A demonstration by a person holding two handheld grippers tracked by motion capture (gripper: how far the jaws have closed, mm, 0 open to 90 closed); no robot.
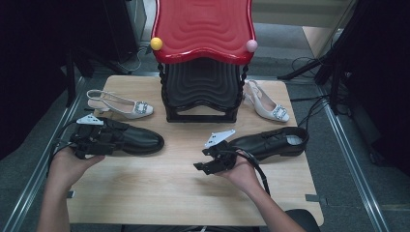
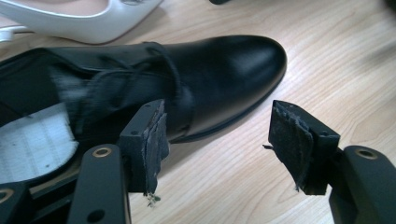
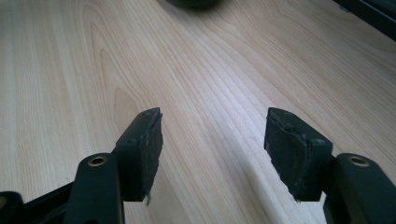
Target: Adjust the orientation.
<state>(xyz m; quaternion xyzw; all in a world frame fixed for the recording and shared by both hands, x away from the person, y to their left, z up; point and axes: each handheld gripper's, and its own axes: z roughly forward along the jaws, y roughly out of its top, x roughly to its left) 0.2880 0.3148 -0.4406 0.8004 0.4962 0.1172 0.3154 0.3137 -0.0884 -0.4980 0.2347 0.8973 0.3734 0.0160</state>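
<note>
— How does the left gripper (image 2: 215, 140) stand?

— Its jaws are spread wide with nothing between them. One worn pad (image 2: 156, 140) sits right against the side of the left black shoe (image 2: 219, 74); the other is over bare table (image 2: 327, 56). In the high view this gripper (image 1: 92, 140) lies over the shoe's heel end (image 1: 140, 139), toe pointing toward the table's middle.

— And the right gripper (image 3: 212, 144)?

— Also released, jaws apart above plain wood (image 3: 210, 70). From above it (image 1: 212, 162) hovers just beside the toe of the right black shoe (image 1: 273, 141), not touching it.

— What lies farther out?

— A white slingback (image 1: 123, 105) with a sparkly buckle behind the left shoe, its partner (image 1: 268, 104) behind the right one, and between them a black stand (image 1: 202, 92) under a red wavy top (image 1: 203, 26).
</note>
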